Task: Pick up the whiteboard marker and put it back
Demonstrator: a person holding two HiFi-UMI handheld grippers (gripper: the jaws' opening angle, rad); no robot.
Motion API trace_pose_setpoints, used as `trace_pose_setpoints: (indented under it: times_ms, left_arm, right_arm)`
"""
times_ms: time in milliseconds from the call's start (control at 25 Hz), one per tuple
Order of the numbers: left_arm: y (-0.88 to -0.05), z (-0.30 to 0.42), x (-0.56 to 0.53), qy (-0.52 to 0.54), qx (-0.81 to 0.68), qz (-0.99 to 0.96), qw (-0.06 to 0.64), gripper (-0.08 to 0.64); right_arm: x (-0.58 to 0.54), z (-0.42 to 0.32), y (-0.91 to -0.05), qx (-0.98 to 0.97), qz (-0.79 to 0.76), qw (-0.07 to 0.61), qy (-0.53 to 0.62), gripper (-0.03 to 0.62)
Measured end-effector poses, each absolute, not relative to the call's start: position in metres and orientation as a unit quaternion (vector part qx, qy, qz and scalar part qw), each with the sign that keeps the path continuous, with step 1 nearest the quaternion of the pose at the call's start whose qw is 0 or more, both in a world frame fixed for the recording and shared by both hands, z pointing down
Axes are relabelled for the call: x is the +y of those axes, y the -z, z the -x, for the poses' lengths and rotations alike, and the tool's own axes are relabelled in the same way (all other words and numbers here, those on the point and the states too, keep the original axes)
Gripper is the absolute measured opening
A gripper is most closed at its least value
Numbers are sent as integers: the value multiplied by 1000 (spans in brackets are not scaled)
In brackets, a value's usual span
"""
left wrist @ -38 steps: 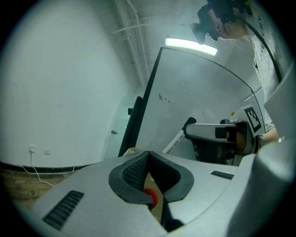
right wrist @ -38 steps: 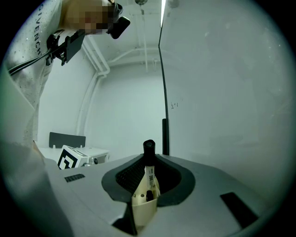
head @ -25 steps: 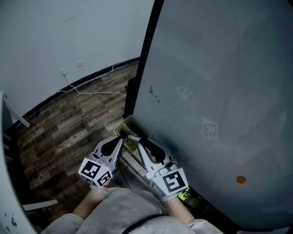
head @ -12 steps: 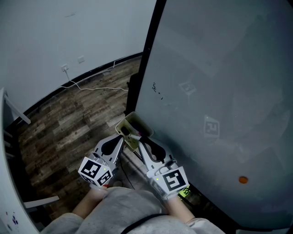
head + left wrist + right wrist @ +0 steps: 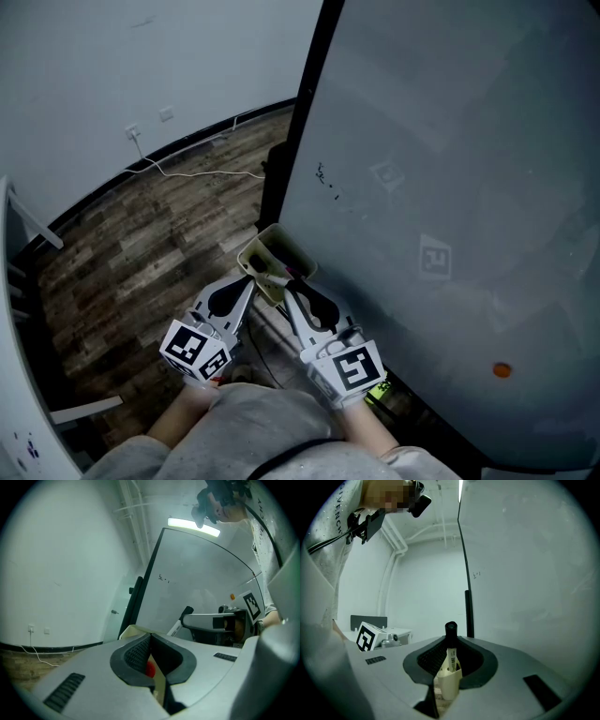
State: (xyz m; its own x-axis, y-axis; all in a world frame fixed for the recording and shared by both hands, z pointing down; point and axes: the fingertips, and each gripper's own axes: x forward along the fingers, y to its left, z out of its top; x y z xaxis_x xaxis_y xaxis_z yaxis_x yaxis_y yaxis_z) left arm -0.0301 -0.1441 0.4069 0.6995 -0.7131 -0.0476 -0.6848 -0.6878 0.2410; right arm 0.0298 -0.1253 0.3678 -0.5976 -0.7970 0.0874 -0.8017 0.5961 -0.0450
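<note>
A cream holder [image 5: 267, 253] hangs at the lower left corner of the whiteboard [image 5: 450, 169]. In the head view my right gripper [image 5: 291, 285] is shut on the whiteboard marker [image 5: 278, 278], whose end lies over the holder. In the right gripper view the white marker [image 5: 451, 657] with its black cap up stands between the jaws of the right gripper [image 5: 450, 644], and the holder [image 5: 447, 686] is just below. My left gripper [image 5: 247, 280] is shut on the holder's near wall [image 5: 160, 686]. A small red spot [image 5: 149, 668] shows between its jaws.
The whiteboard's black frame post [image 5: 298, 112] rises just behind the holder. A wood-pattern floor [image 5: 141, 234] runs left to a white wall, with a white cable [image 5: 202, 175] on it. An orange magnet [image 5: 502, 370] sticks to the board at lower right.
Both grippers stay at the holder. The marker's end has slid a little further into the holder, so less of its white body shows.
</note>
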Motion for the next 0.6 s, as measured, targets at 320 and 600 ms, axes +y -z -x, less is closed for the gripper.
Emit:
trace_pose_setpoints:
  times_ms: [320, 600]
  left_arm:
    - [-415, 32, -145, 65, -385, -914, 110, 15]
    - [-418, 36, -144, 65, -388, -912, 117, 15]
  right_arm:
    - [-127, -28, -377, -897, -440, 14, -37, 75]
    - [-126, -29, -391, -893, -445, 32, -58, 75]
